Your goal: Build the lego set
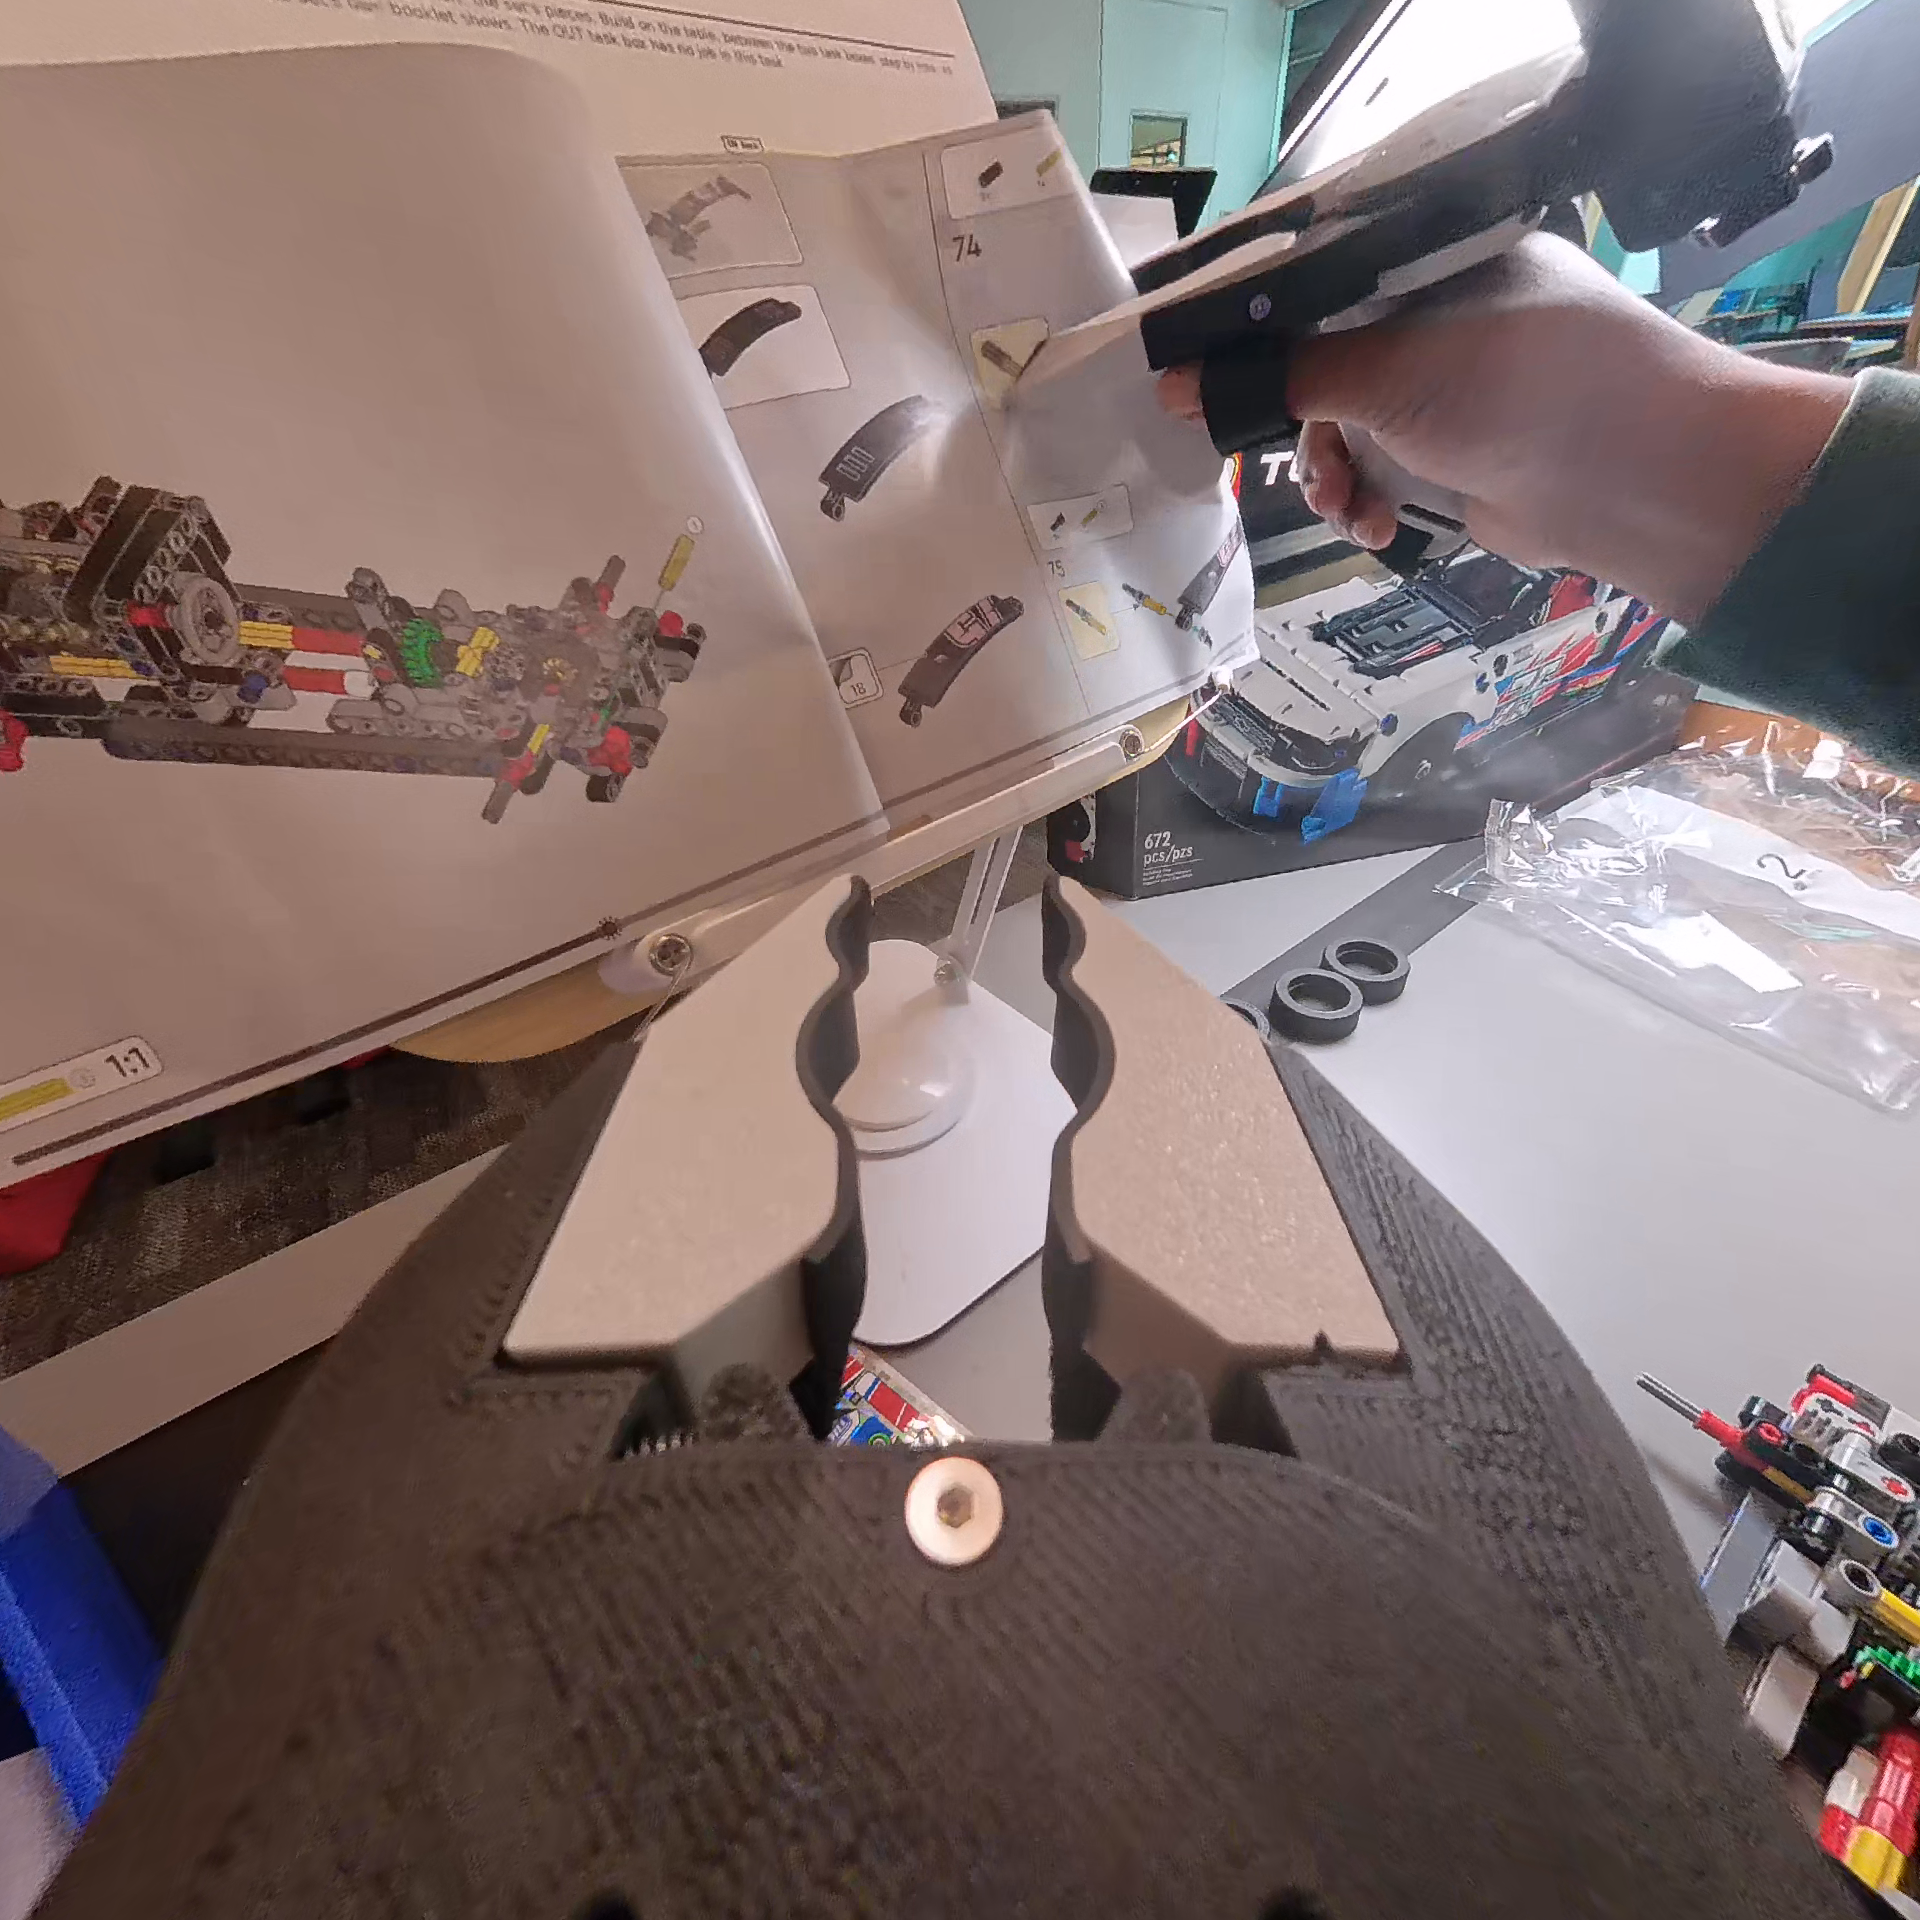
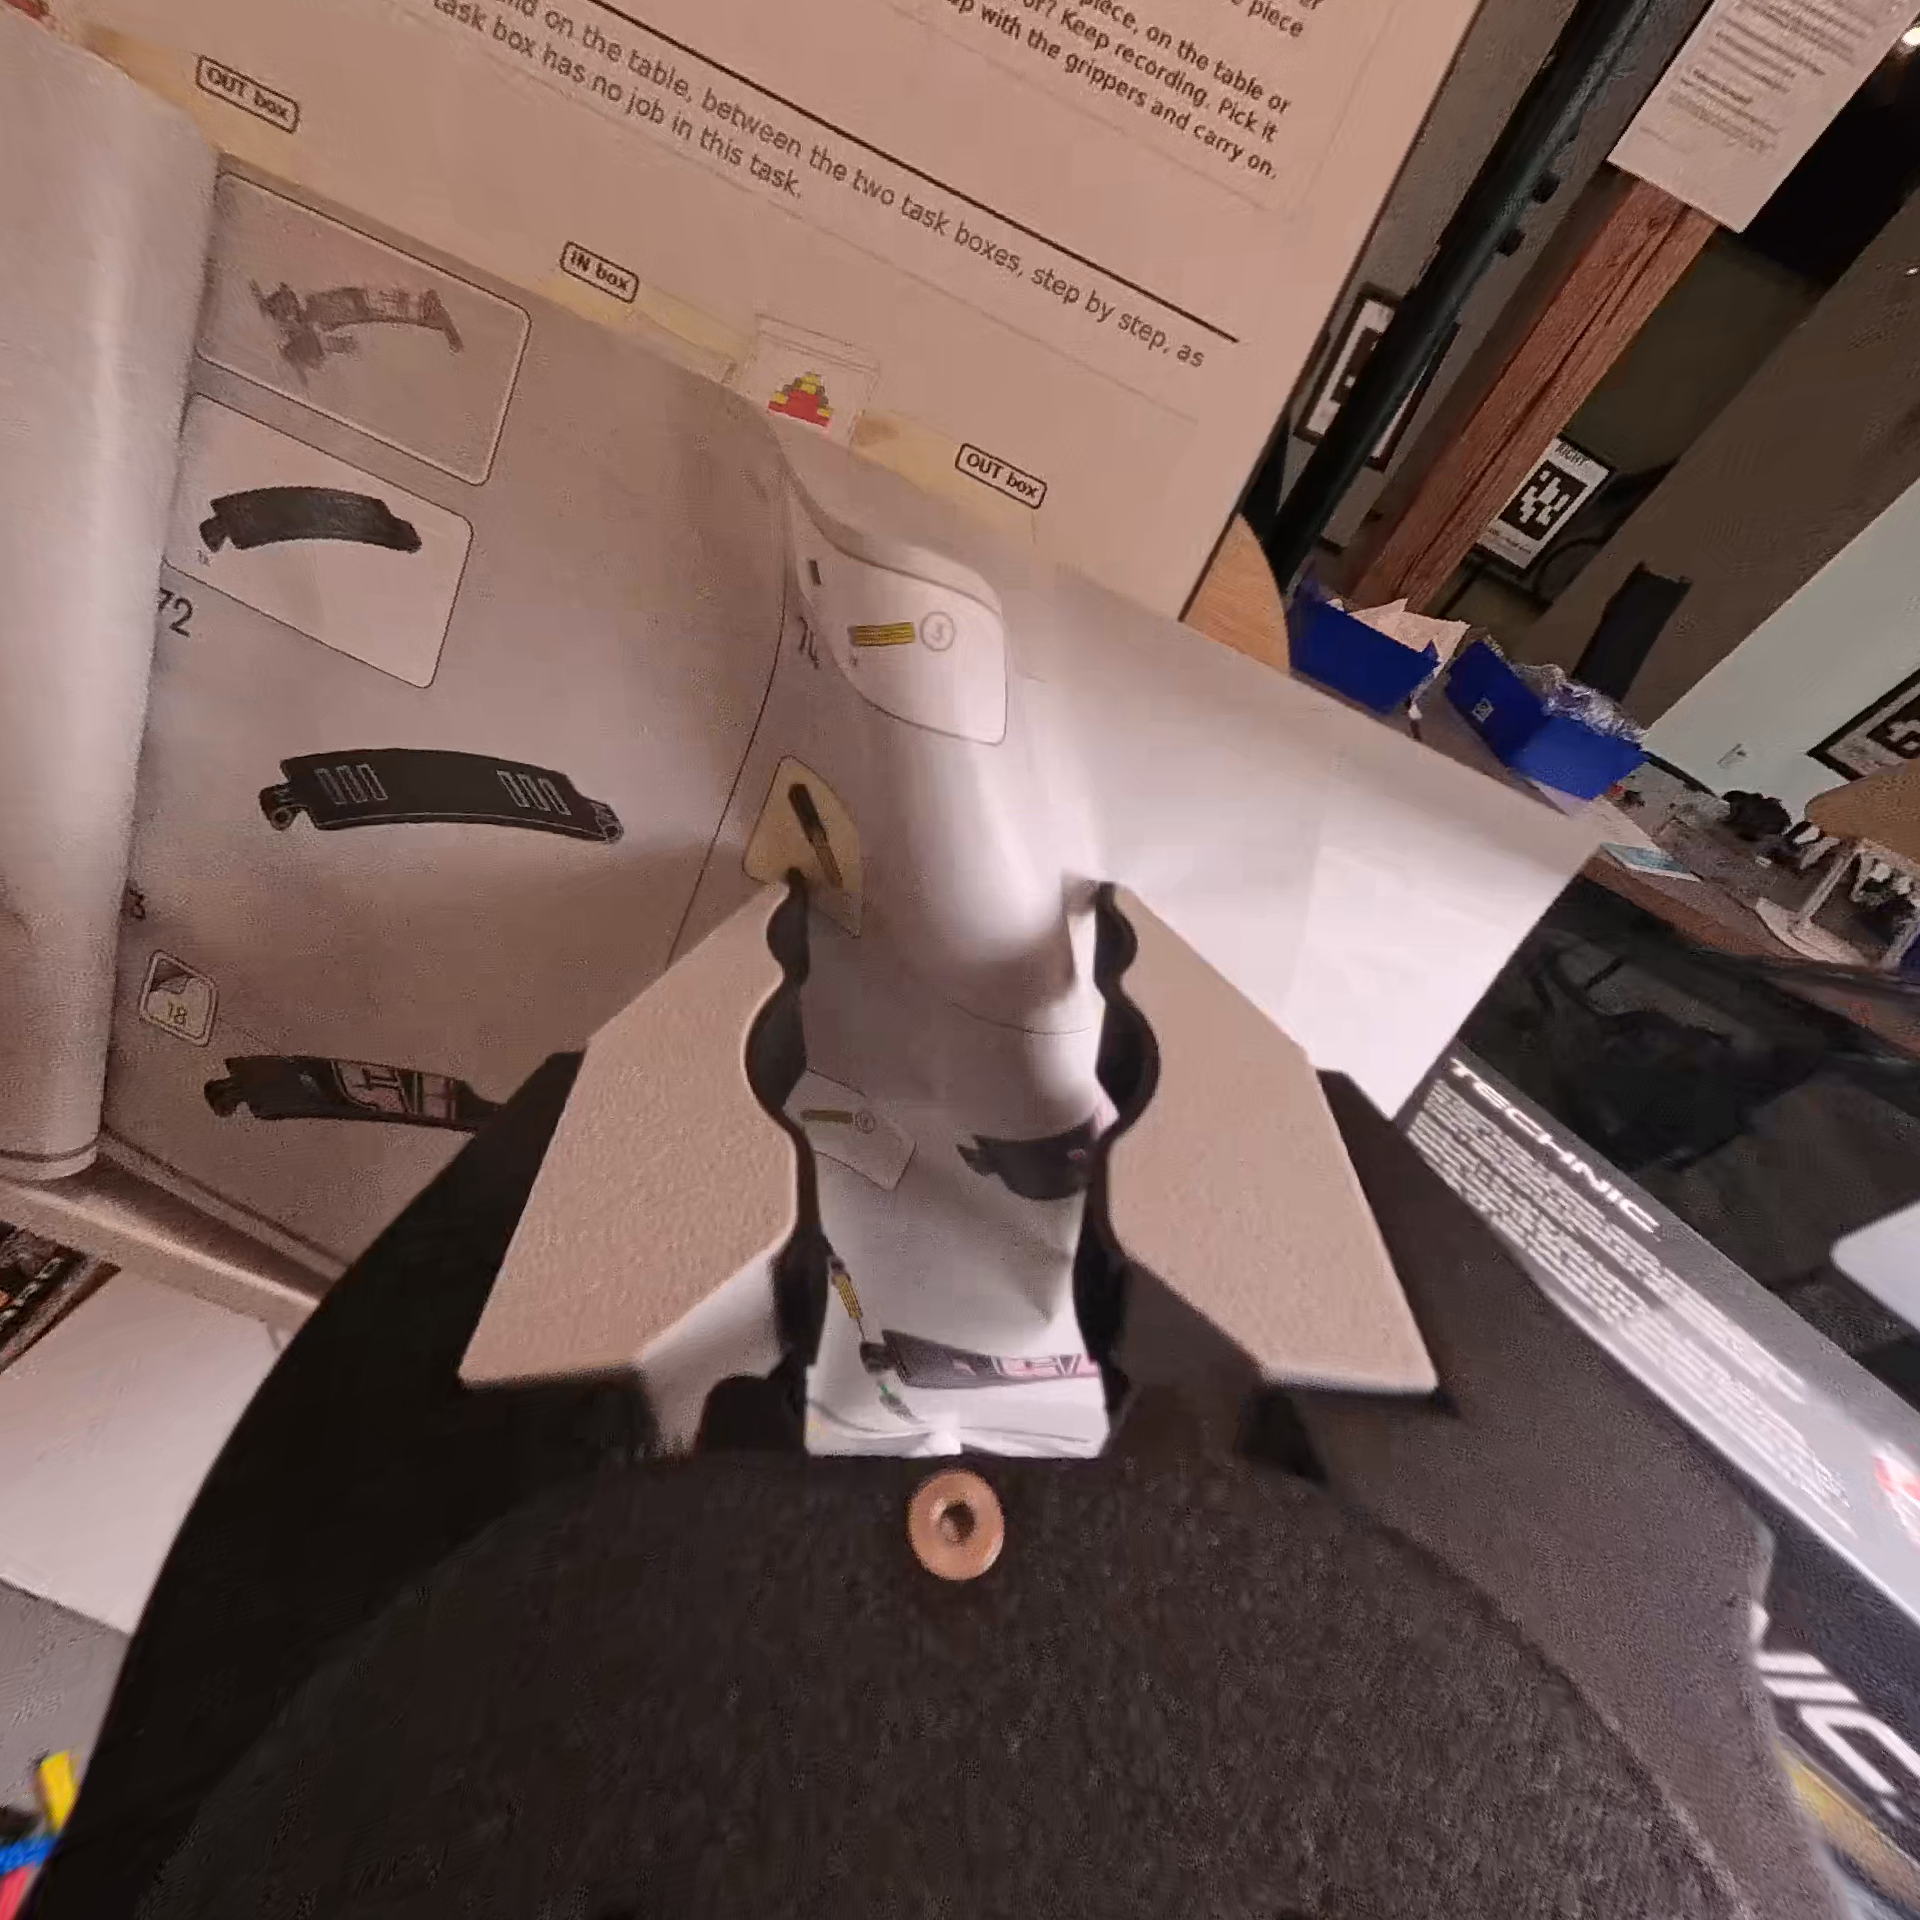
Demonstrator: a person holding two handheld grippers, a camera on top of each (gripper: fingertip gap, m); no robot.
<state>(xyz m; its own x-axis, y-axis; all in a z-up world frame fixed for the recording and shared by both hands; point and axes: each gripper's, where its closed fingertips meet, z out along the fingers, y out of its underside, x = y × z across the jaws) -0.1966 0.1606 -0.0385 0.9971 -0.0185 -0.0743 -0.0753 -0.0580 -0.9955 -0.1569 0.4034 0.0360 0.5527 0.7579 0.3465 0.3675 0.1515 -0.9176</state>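
The step in hand looks like turning a page, not building. The right gripper (image 2: 945,1039) has its fingers wide apart around the curling white page (image 2: 997,883) of the paper instruction booklet (image 1: 416,416), which stands on a white stand (image 1: 914,1101); I cannot tell if they pinch it. The left gripper (image 1: 951,1049) hangs with fingers apart, holding nothing. The half-built grey, red and yellow lego car frame (image 1: 1829,1558) lies on the grey tabletop (image 1: 1558,1195) at four o'clock in the left wrist view. Next, the page must be laid flat gently so it does not tear.
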